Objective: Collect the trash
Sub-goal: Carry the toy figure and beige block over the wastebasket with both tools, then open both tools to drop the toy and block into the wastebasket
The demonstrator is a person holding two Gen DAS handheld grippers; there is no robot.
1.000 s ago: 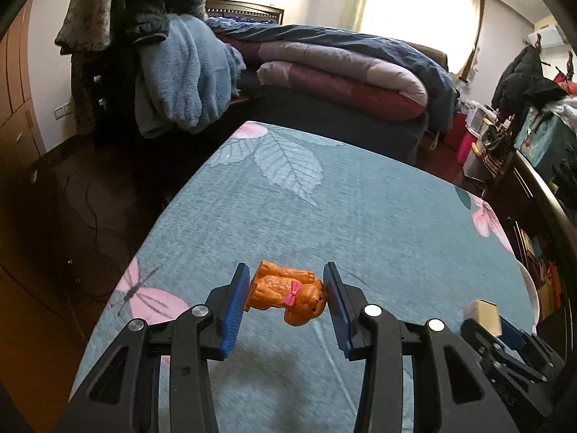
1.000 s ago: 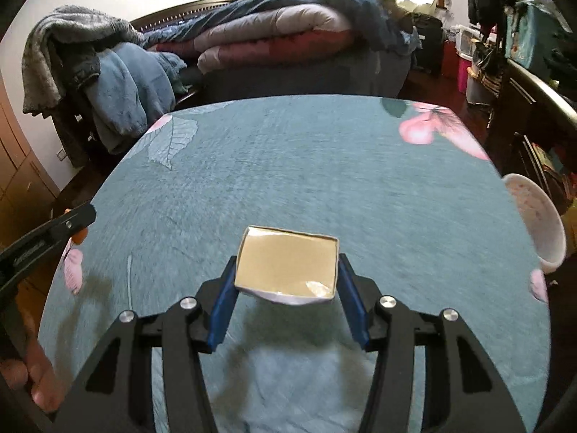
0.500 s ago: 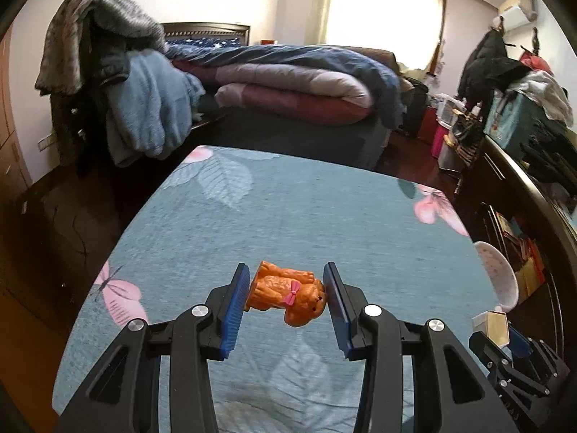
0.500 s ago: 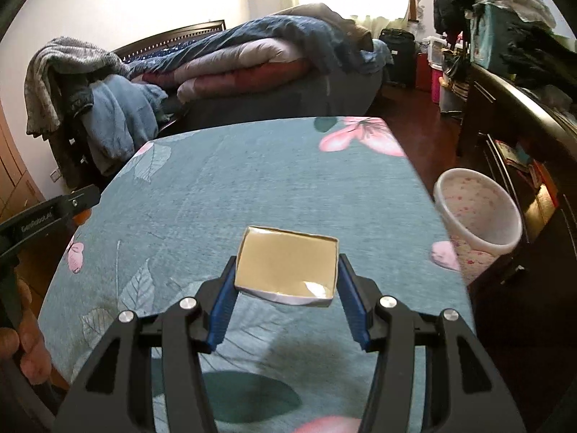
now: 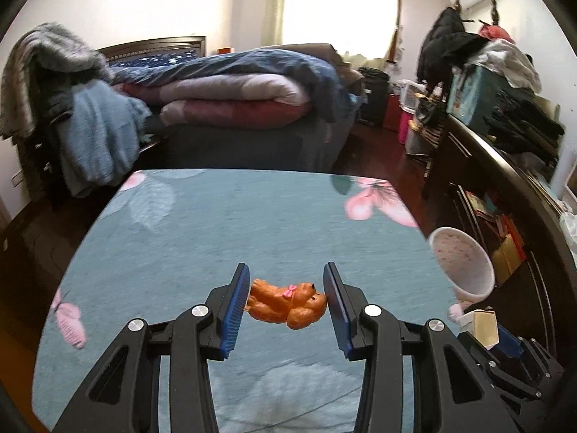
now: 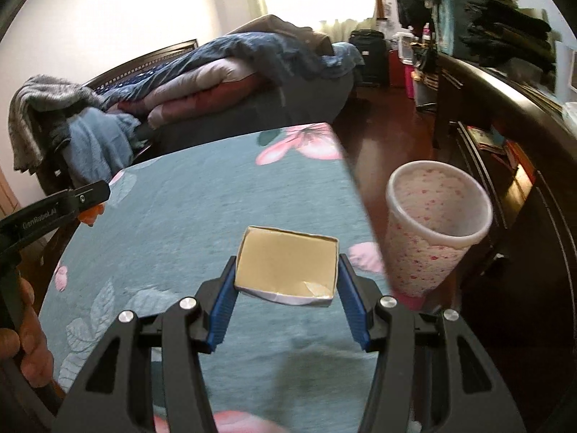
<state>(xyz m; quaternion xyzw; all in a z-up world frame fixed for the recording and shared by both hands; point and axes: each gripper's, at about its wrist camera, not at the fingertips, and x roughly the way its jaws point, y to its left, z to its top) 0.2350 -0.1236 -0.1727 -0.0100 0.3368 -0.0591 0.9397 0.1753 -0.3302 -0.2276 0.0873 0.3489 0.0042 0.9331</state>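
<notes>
Carrying both pieces toward the bin (image 6: 438,223) looks like the step in hand, and doing it well means bringing each item squarely over the round mouth before letting go, since the bin stands on the floor just past the table's edge, at about two o'clock from the right gripper (image 6: 286,281). That gripper's blue pads are clamped on the sides of a small open box (image 6: 286,270), a shallow card tray with tan inside, white outer walls and a torn, creased front edge; thin card like this may buckle under a harder squeeze, so a light steady grip seems wise. The left gripper (image 5: 286,303) is clamped on a toy dog (image 5: 286,301), a glossy orange figure, rounded and lumpy, with a pink bow, lying crosswise between the ribbed pads; its smooth curves could slip, so it is best kept level. From the left camera the bin sits at about three o'clock: a tapered white plastic tub speckled with pink. Below both lies the table (image 5: 216,238), covered in a teal woven cloth printed with leaves and pink butterflies.
</notes>
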